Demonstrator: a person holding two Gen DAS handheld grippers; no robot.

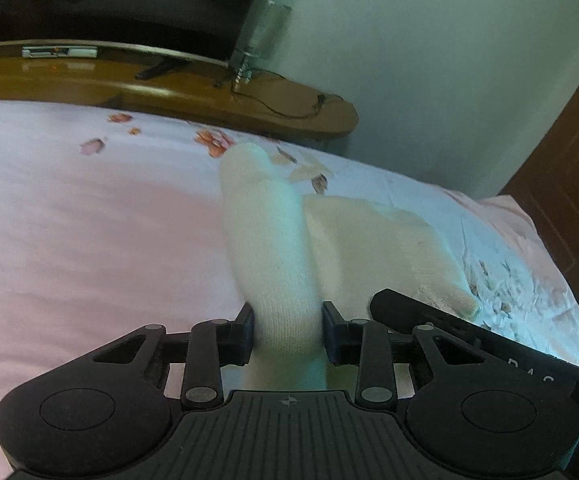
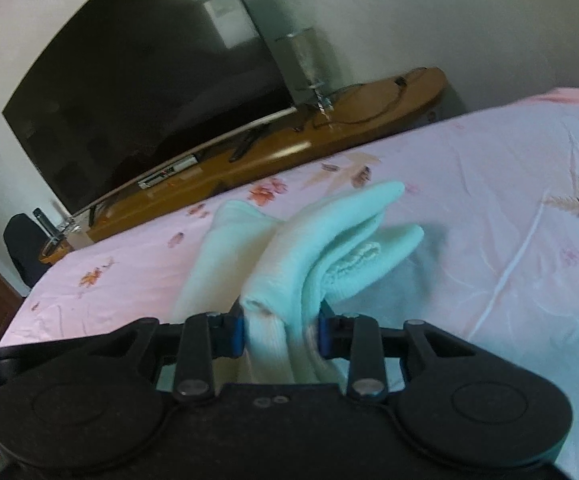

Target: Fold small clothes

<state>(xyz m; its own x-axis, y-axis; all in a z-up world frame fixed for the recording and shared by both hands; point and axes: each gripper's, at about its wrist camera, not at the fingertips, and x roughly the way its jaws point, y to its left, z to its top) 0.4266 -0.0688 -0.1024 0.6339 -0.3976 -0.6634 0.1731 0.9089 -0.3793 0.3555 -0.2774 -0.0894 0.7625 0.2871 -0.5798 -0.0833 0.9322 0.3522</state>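
Pink floral bed (image 1: 89, 220) carries a white garment (image 1: 369, 248), unfolded; left claw (image 1: 287, 332) and right claw (image 2: 281, 330) each pinch a bunched edge, raised above the bed. Folding remains.

Socks (image 1: 273, 248) soft white knit; bedsheet (image 1: 89, 220) smooth cloth; cabinet (image 1: 193, 92) glossy wood.

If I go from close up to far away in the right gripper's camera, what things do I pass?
Right gripper, closed on the white sock → pink flowered bedsheet → wooden TV stand → big dark TV → pale wall.
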